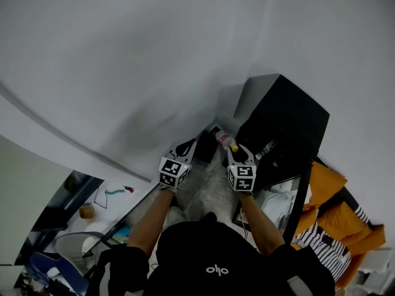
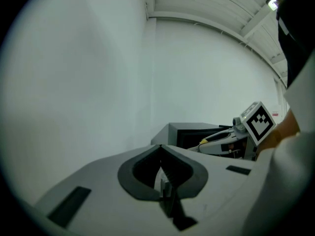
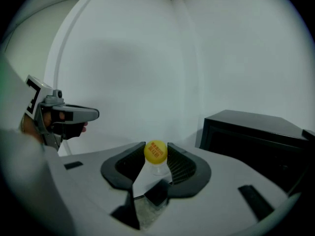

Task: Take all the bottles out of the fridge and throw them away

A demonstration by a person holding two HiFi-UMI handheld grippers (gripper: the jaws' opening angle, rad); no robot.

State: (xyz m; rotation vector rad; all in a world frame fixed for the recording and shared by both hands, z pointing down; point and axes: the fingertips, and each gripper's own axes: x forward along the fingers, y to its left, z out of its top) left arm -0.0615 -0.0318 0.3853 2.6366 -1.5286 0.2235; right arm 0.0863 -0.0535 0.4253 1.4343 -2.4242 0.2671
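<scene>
A clear plastic bottle (image 3: 156,157) with a yellow cap points forward between the pads of my right gripper (image 3: 156,150), which is shut on it. In the head view the bottle (image 1: 225,140) sticks out ahead of the right gripper (image 1: 231,148), just left of the black fridge (image 1: 284,122). My left gripper (image 2: 160,151) is shut with nothing in it. It stands (image 1: 184,148) to the left of the right one, apart from it. The left gripper view shows the right gripper (image 2: 231,139) with the bottle's cap (image 2: 203,142) in front of the fridge (image 2: 189,132).
Plain white walls meet in a corner ahead. The fridge (image 3: 256,132) stands right of the corner. An orange and striped cloth (image 1: 336,217) lies at the right. A desk (image 1: 92,211) with small items is at the lower left.
</scene>
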